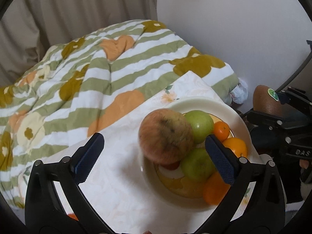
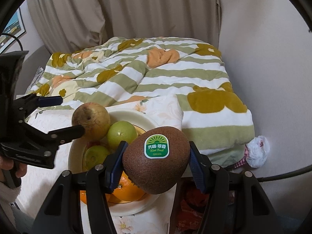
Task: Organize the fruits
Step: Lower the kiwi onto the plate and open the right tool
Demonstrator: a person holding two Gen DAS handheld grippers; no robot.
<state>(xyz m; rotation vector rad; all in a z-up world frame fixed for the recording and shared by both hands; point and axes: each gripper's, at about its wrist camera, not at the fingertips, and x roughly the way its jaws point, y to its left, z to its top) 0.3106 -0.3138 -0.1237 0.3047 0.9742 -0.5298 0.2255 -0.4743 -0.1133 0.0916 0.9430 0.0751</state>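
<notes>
A kiwi (image 2: 157, 160) is being pinched between the pads of the right gripper (image 2: 156, 165), its green label turned toward the camera; the fruit is being held just above the near rim of the white bowl (image 2: 134, 115), presumably so that it can be added to the pile. Both grippers are being angled steeply downward at the bowl.

The left gripper (image 1: 154, 156) is being held spread wide, nothing pressed between its pads — the reddish apple (image 1: 165, 136) is being left to rest on top of the heap, leaning against two green fruits (image 1: 198, 125) with oranges (image 1: 235, 146) beside them. In the right view one left finger is seen close against the apple; whether it touches cannot be told.

The bowl is being kept on a pale floral cloth (image 1: 120, 156), and beyond it a striped quilt (image 1: 101, 68) is lying rumpled below curtains (image 2: 136, 9).
</notes>
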